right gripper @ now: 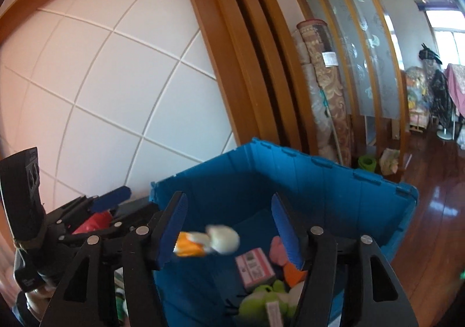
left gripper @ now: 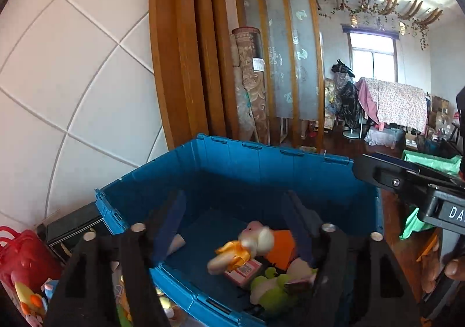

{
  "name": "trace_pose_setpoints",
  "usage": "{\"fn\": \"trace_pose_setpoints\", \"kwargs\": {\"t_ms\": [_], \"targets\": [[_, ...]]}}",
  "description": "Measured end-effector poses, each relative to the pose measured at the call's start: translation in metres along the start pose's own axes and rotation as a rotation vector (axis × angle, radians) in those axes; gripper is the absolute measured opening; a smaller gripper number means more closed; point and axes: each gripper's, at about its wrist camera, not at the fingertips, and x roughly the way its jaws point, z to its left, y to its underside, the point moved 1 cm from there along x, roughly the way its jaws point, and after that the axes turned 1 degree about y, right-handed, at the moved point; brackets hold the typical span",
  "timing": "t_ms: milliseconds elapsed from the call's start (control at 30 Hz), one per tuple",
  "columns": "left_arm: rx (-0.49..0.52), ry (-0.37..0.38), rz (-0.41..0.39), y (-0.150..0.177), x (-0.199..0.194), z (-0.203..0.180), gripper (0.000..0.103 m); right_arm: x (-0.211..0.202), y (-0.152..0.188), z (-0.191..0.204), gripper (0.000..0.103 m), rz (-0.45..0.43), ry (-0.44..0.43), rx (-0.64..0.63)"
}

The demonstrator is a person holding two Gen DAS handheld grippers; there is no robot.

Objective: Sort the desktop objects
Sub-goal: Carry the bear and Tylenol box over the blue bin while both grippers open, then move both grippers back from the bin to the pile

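A blue plastic crate (left gripper: 250, 164) (right gripper: 319, 181) stands below both grippers. A white plush toy with a yellow-orange ribbon (left gripper: 247, 245) (right gripper: 212, 241) is blurred in mid-air between the open fingers, touching neither. In the crate lie a pink box (left gripper: 244, 270) (right gripper: 254, 267), a green plush (left gripper: 270, 289) (right gripper: 261, 302) and an orange piece (left gripper: 280, 247) (right gripper: 293, 273). My left gripper (left gripper: 235, 216) is open and empty over the crate. My right gripper (right gripper: 229, 225) is open over the crate, and shows at the right of the left wrist view (left gripper: 412, 181).
A red basket (left gripper: 26, 266) with toys sits left of the crate, beside a dark box (left gripper: 72, 228). A white panelled wall (left gripper: 72, 80) and wooden frame (left gripper: 186, 51) stand behind. Rolled carpets (right gripper: 322, 94) lean beyond the crate. Green bags (left gripper: 430, 161) lie right.
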Motion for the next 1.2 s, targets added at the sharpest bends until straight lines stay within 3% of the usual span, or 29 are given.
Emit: {"fn": "trace_pose_setpoints", "kwargs": {"t_ms": [233,400,633,867,1200], "targets": [[-0.023,-0.070,0.001,0.009,-0.007,0.002,0.080,0.004,0.008,-0.017,0.072,0.023,-0.033,0.021],[-0.009,-0.169,0.015,0.025,-0.018,0.005,0.080,0.002,0.019,-0.011,0.087,0.035,-0.047,-0.013],[-0.073,-0.329,0.022,0.061,-0.049,0.031,0.080,-0.001,0.028,0.002,0.093,0.047,-0.100,-0.056],[-0.148,-0.444,0.053,0.093,-0.079,0.070,0.080,0.001,0.039,0.038,0.097,0.078,-0.172,-0.106],[-0.207,-0.603,0.095,0.145,-0.141,0.139,0.080,-0.001,0.062,0.127,0.100,0.103,-0.262,-0.185]]}}
